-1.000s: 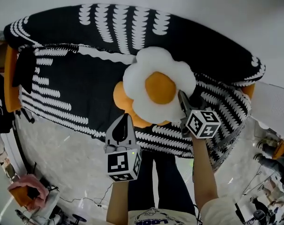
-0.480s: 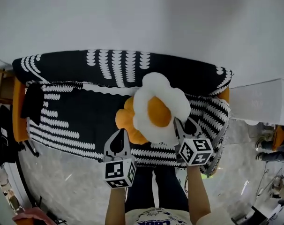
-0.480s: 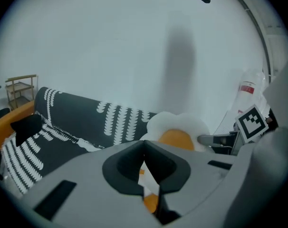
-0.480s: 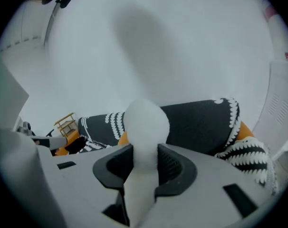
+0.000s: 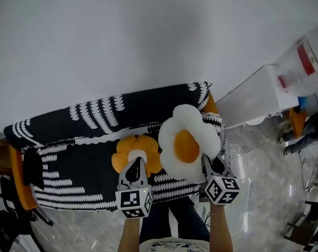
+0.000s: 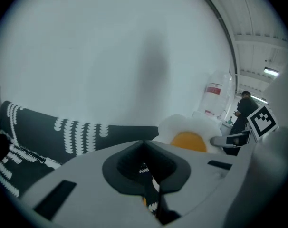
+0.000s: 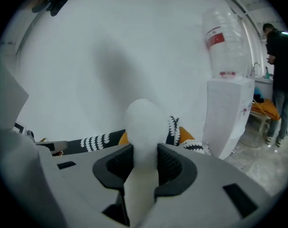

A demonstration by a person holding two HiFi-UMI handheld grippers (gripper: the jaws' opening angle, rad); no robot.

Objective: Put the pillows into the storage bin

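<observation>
Our right hand-held gripper (image 5: 206, 160) pinches the flower pillow (image 5: 186, 135) by its lower rim for carrying; our left hand-held gripper (image 5: 134, 164) is pressed together, empty.

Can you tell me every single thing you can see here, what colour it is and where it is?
white flower pillow: one, white with an orange middle, held up in front of the sofa.
orange flower pillow: one, orange with a white middle, lying on the sofa.
sofa: one, orange under a black-and-white cover, against the white wall.
water dispenser: one, white with a clear bottle on top, right of the sofa.
bystander: one, dark clothes, far right.
left gripper: one, grey, fingers shut, empty.
right gripper: one, grey, fingers have just been closing, pinching the white flower pillow.
</observation>
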